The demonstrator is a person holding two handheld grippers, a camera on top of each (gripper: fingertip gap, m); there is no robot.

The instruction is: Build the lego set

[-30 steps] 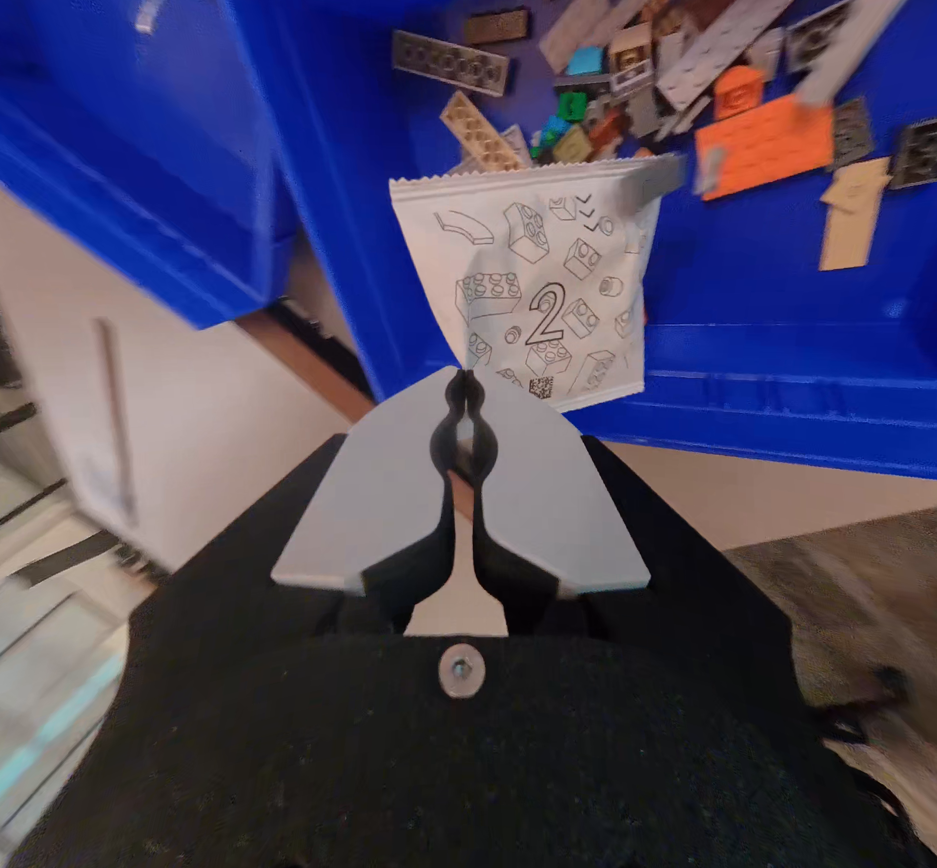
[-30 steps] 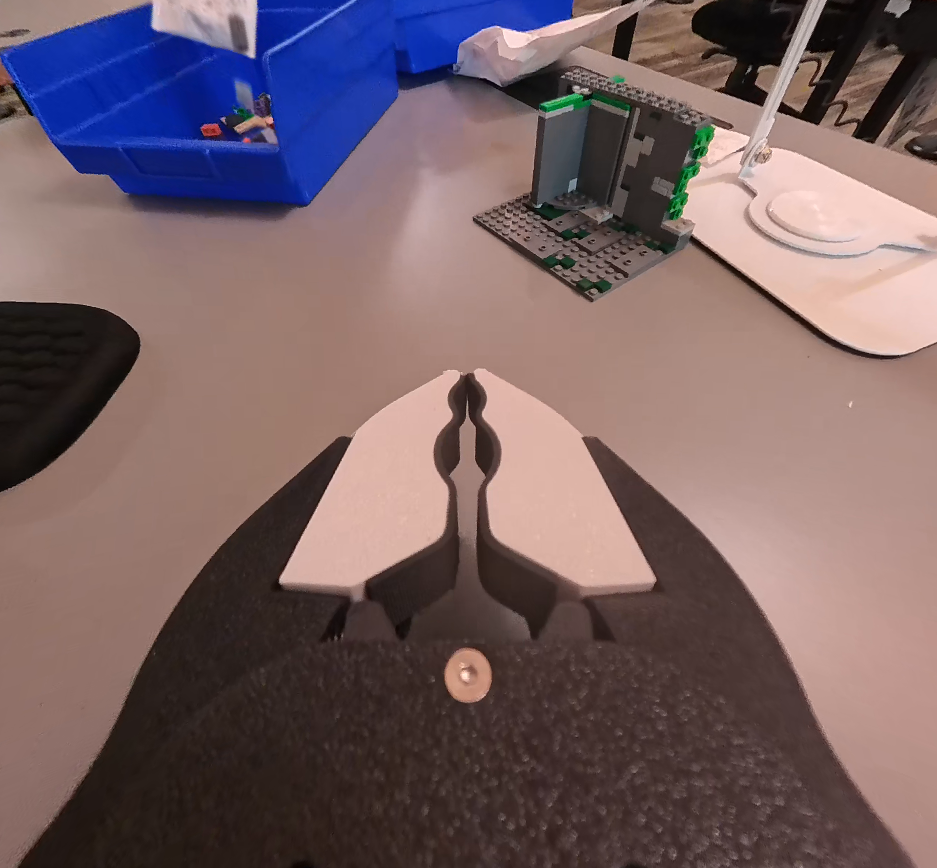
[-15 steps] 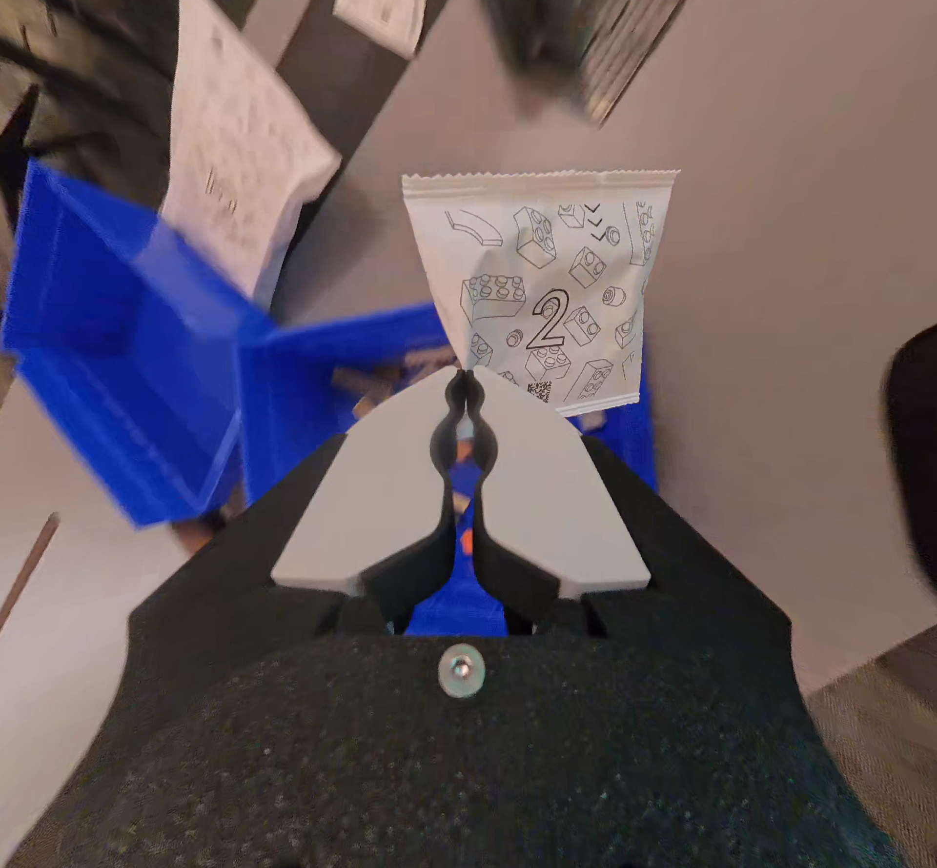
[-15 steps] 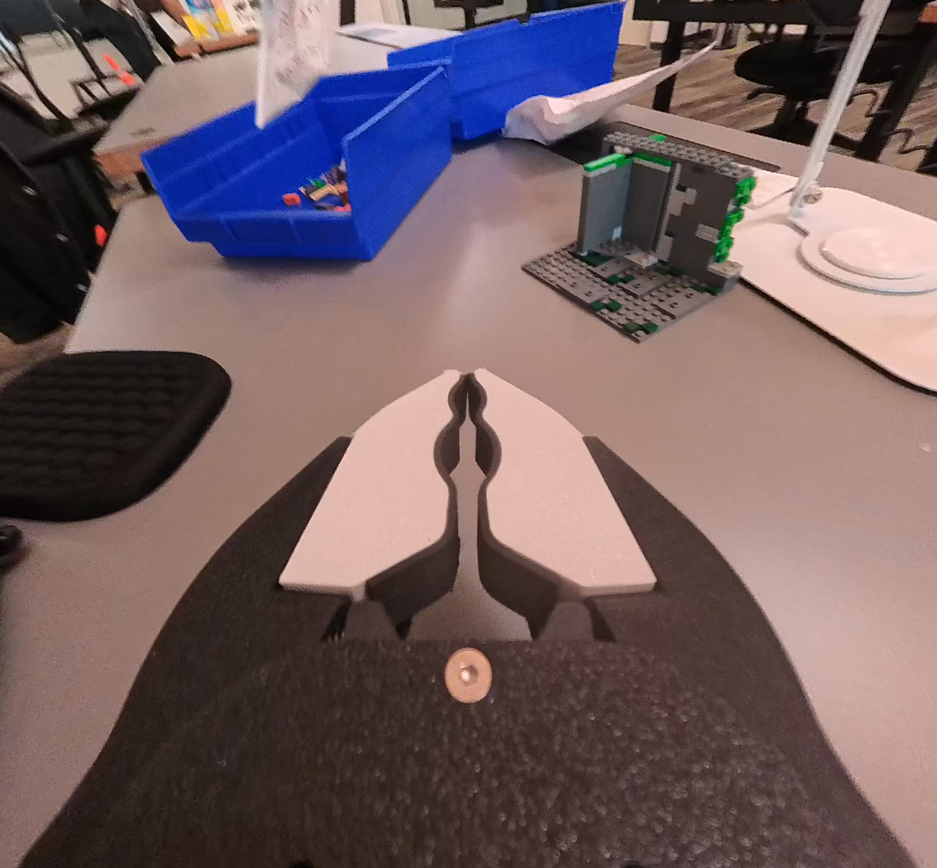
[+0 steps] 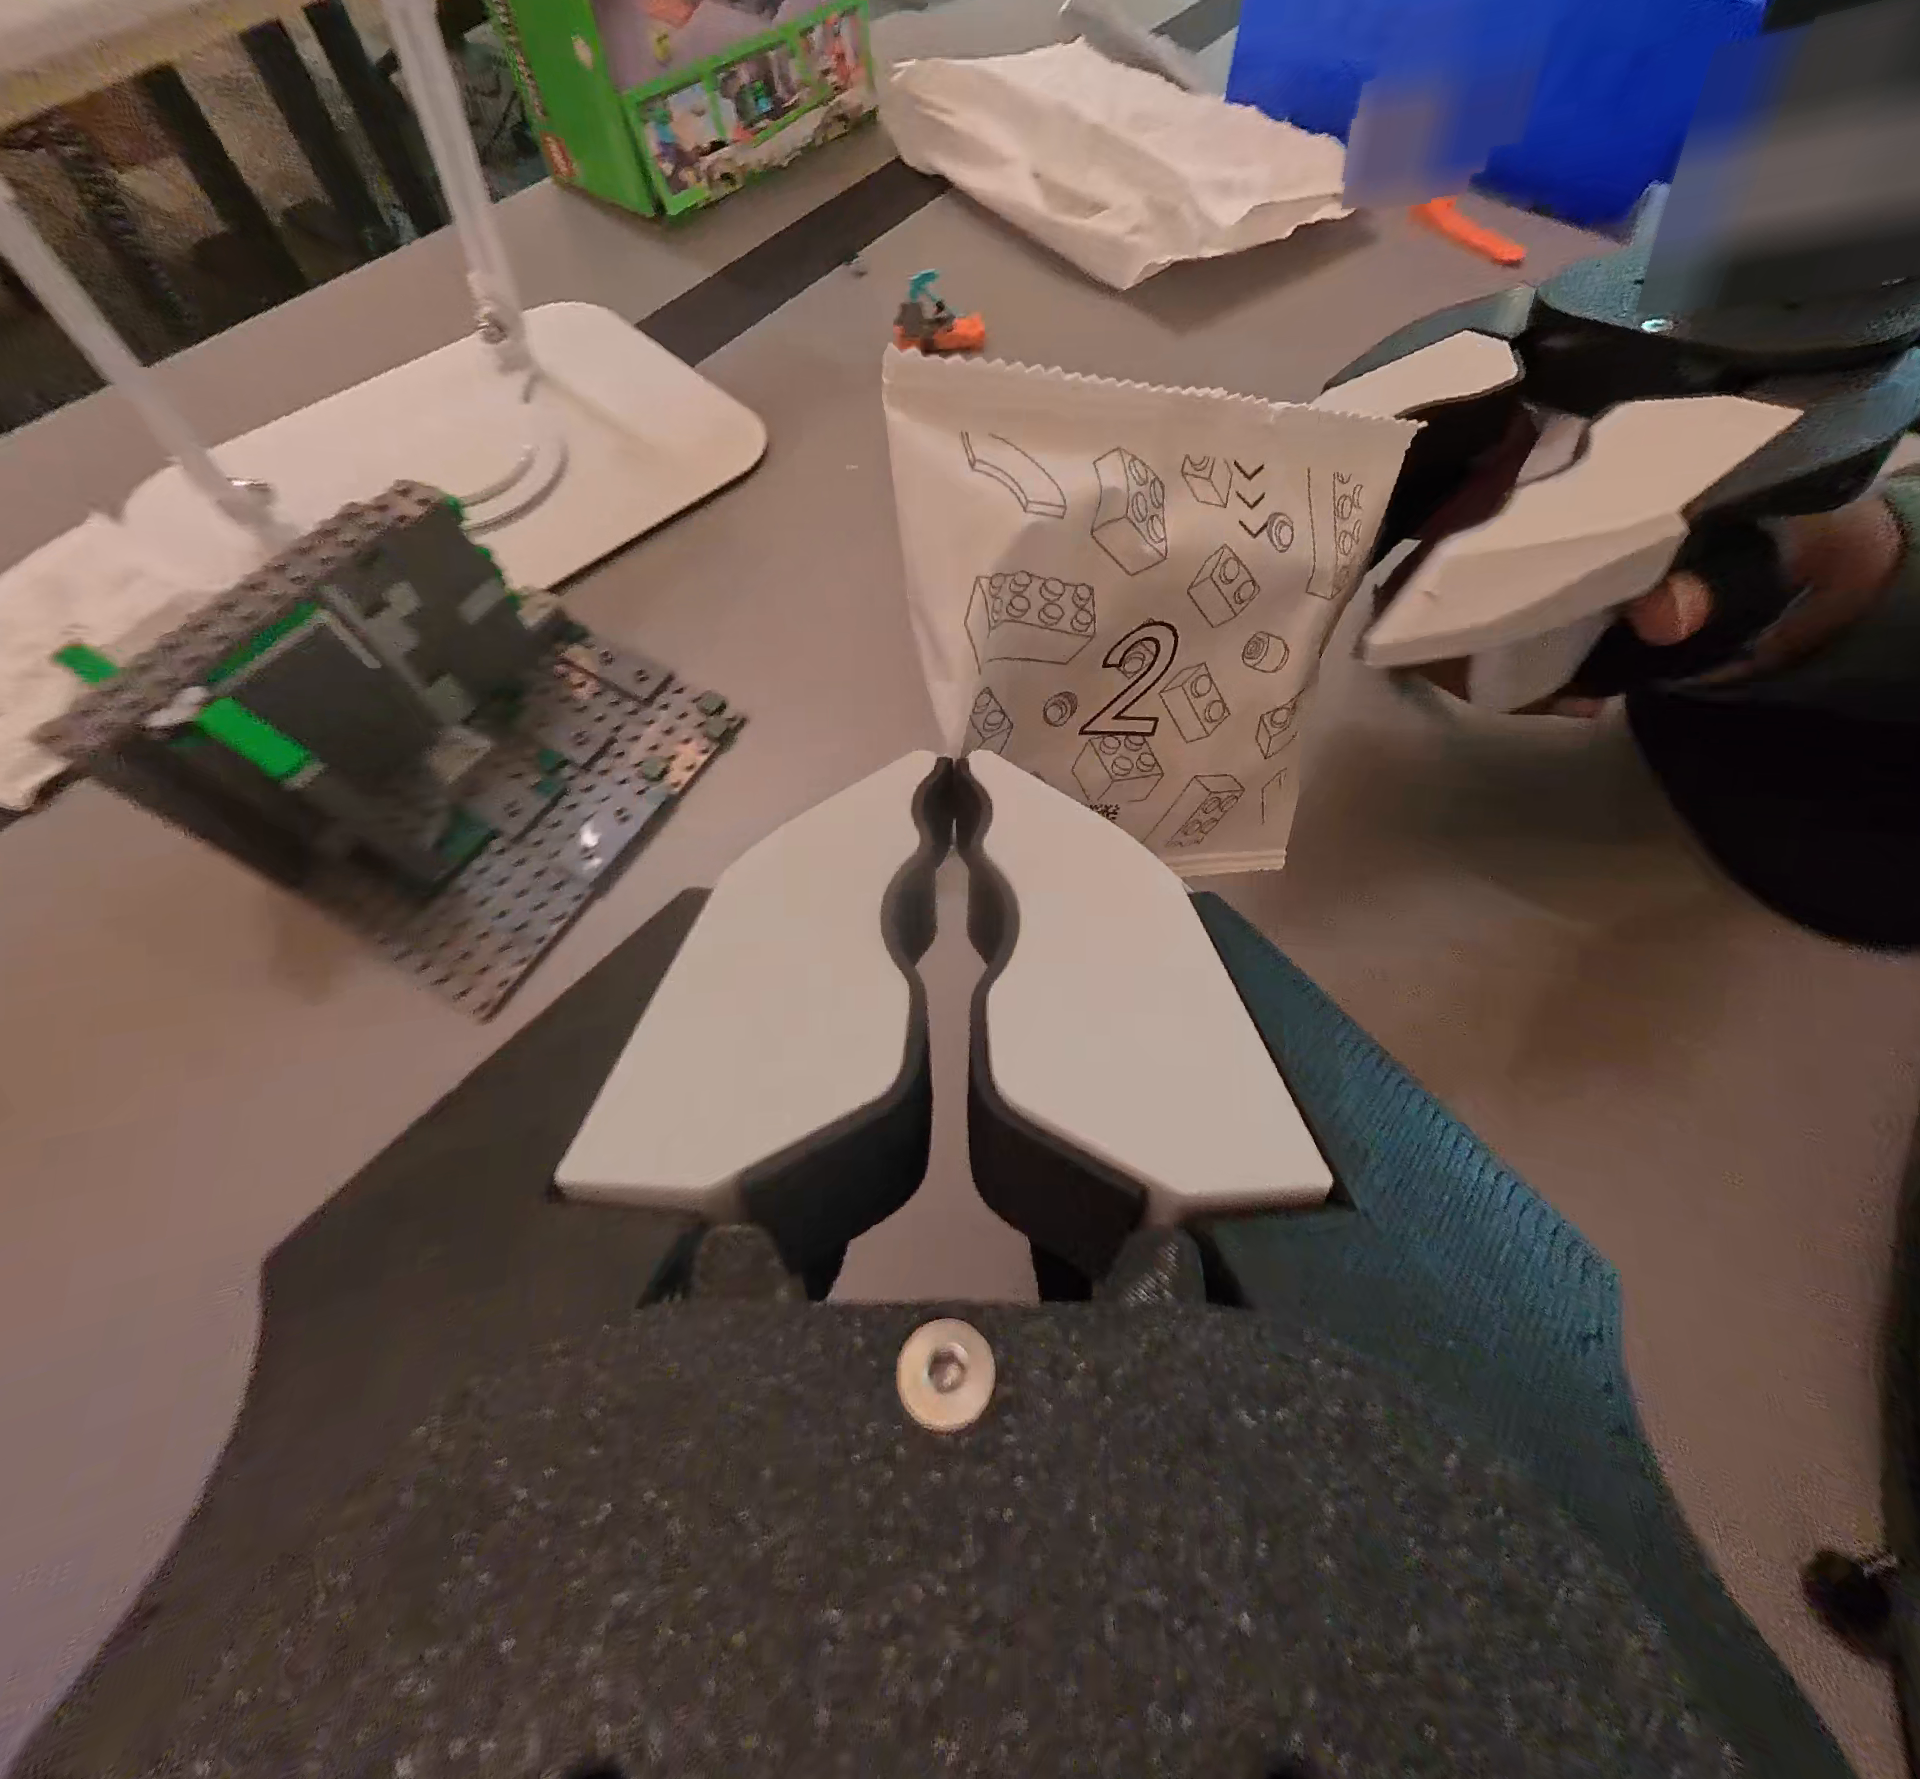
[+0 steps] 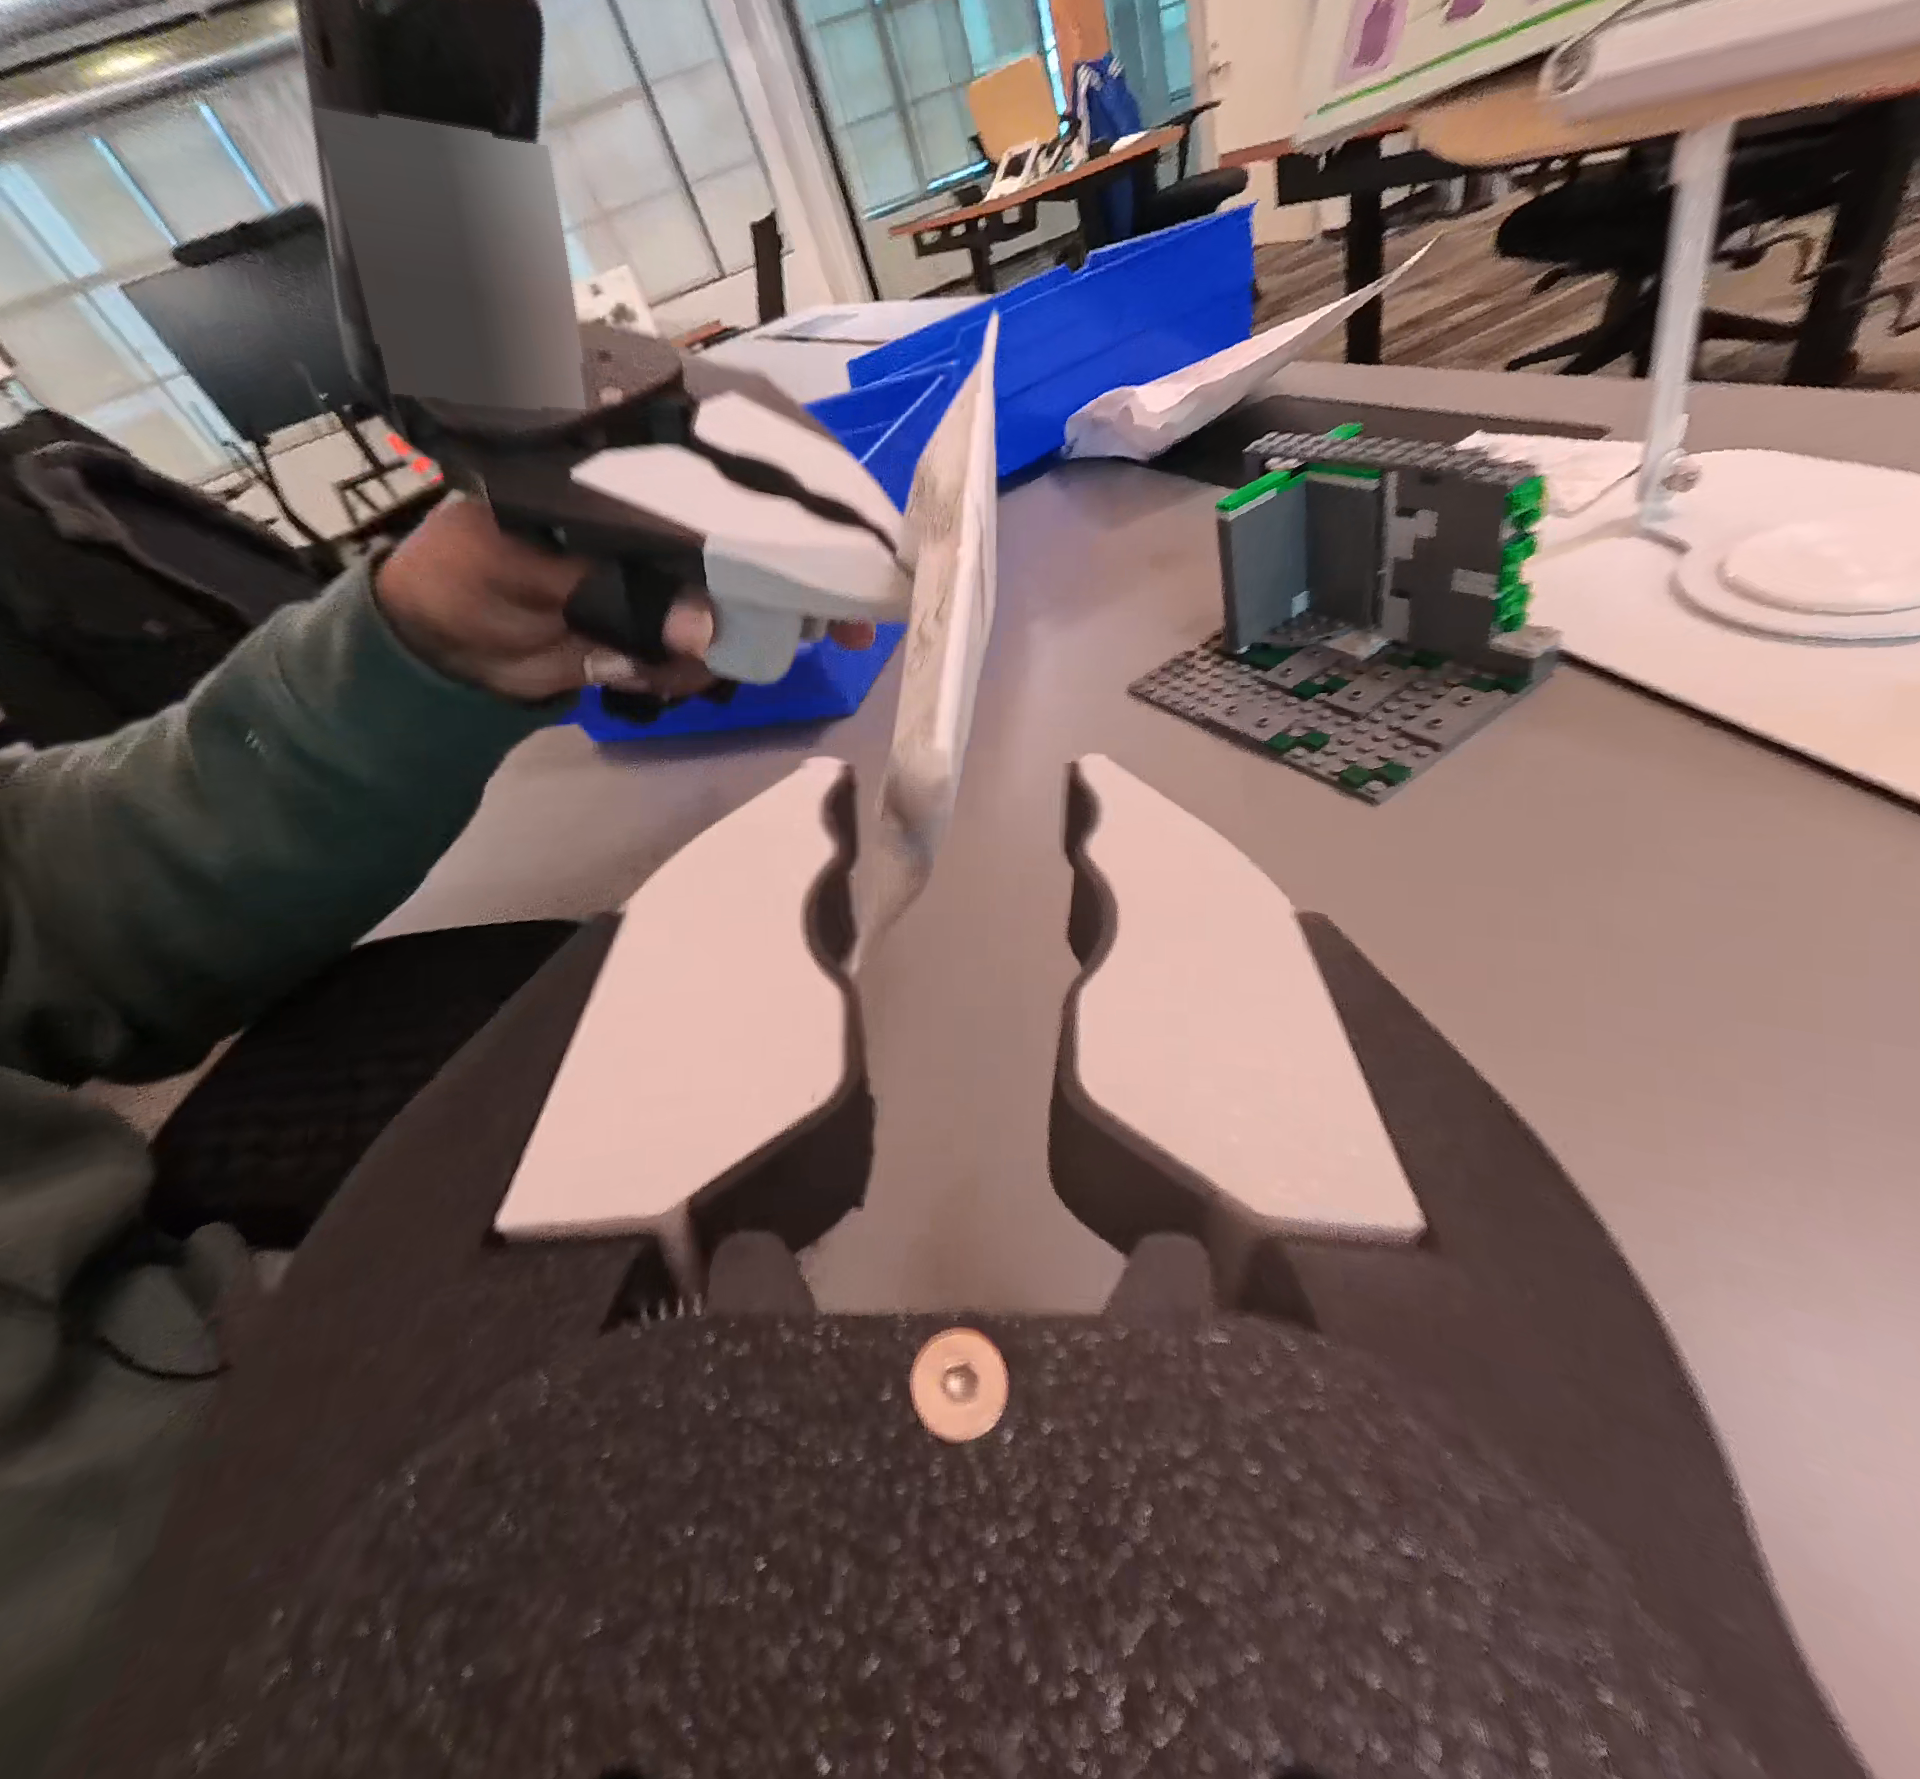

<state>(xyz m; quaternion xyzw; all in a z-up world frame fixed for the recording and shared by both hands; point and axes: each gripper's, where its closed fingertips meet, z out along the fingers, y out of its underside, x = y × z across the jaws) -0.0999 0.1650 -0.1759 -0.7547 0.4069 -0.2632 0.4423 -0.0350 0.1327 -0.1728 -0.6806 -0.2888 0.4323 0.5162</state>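
A white paper bag (image 5: 1132,607) printed with brick drawings hangs upright over the grey table. My left gripper (image 5: 954,765) is shut on its lower left corner. My right gripper (image 6: 961,779) is open, and the bag (image 6: 940,649) stands edge-on between its fingers, close to the left finger. In the left wrist view the right gripper (image 5: 1371,524) sits at the bag's right edge. The left gripper (image 6: 894,545), held by a hand, also shows in the right wrist view. A grey and green lego build (image 5: 343,680) on a dark baseplate stands on the table (image 6: 1382,566).
Blue bins (image 5: 1507,36) (image 6: 1091,347) stand at the back. A crumpled white bag (image 5: 1112,150), a green lego box (image 5: 707,36), a white lamp base (image 5: 582,420) (image 6: 1818,576) and small loose pieces (image 5: 935,327) lie around. A black pad (image 6: 312,1085) lies near left.
My left gripper carried the bag from over the blue bin to over the table, beside the build. My right gripper rose off the table and opened around the bag's edge.
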